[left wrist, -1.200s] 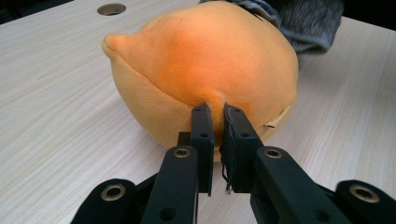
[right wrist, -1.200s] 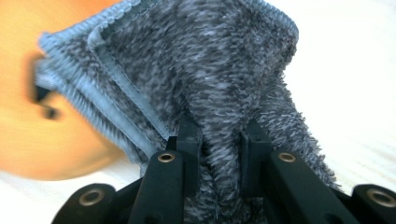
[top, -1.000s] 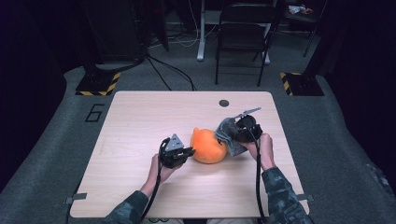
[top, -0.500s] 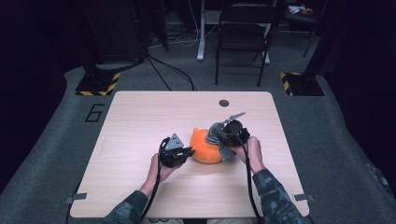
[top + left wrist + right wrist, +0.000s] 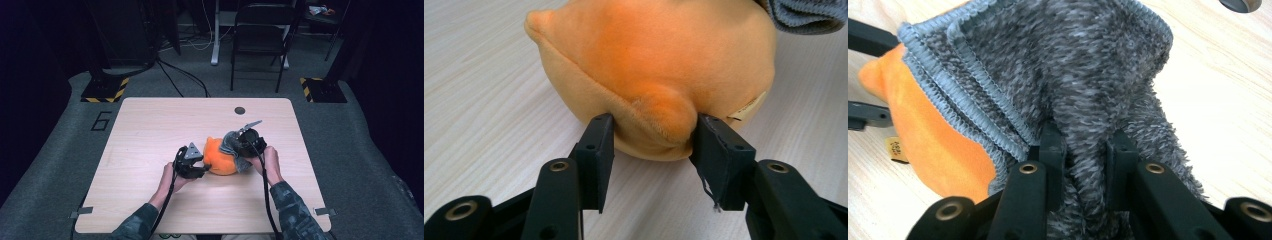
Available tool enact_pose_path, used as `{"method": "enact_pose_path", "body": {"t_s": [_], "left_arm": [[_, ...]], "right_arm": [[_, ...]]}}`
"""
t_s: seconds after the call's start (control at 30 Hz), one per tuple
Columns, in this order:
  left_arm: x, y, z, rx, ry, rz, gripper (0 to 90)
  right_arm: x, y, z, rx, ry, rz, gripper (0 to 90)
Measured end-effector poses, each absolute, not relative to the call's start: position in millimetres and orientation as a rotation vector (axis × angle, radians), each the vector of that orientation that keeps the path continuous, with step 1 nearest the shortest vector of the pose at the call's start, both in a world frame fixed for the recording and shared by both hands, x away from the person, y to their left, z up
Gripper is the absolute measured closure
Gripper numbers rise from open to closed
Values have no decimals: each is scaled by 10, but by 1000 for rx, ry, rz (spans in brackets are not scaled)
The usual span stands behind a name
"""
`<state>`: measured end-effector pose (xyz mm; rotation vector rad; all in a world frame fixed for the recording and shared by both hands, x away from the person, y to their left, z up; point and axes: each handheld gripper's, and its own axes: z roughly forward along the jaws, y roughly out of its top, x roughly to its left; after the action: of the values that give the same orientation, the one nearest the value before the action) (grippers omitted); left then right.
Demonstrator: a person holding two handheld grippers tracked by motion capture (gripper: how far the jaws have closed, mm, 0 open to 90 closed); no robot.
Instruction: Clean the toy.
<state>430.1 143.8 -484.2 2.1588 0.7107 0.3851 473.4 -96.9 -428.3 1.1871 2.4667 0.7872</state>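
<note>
Both claws work mid-table: our left gripper [image 5: 651, 137], jaws just easing apart, brackets the orange plush [image 5: 220, 157] nub; our right gripper [image 5: 1083, 150] pinches the grey cloth [image 5: 1073, 75]. Next, likely, draping it leftward.

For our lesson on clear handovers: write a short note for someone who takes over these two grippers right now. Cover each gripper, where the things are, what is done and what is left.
Left gripper: jaws have just been opening; a small bump of the orange plush toy sits between them, pads at its sides, grip loosened.
Right gripper: shut on a fold of the grey cloth.
Things: the toy lies near the middle of the table; the cloth is draped against the toy's right side and top.
Done: cloth brought to the toy.
Left: probably spreading the cloth over the toy or wiping it, then letting go; the aim is a guess.
</note>
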Motion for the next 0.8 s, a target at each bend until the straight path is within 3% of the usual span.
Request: {"method": "enact_pose_path", "body": {"t_s": [0.1, 0.13, 0.27, 0.5, 0.8], "left_arm": [[4288, 1421, -4865, 2145, 695, 390, 622], [4281, 1413, -4881, 2134, 694, 391, 689], [4273, 1400, -4873, 2110, 709, 392, 768], [4259, 1436, -4662, 2035, 790, 266, 789], [4244, 1419, -4598, 2033, 806, 241, 783]], "right_arm": [[4734, -960, -4295, 1185, 2464, 789, 752], [4736, -960, -4302, 1188, 2466, 789, 752], [4739, -968, -4299, 1188, 2460, 795, 753], [4693, -1080, -4106, 1207, 2410, 868, 753], [4533, -853, -3942, 1103, 2427, 929, 751]]}}
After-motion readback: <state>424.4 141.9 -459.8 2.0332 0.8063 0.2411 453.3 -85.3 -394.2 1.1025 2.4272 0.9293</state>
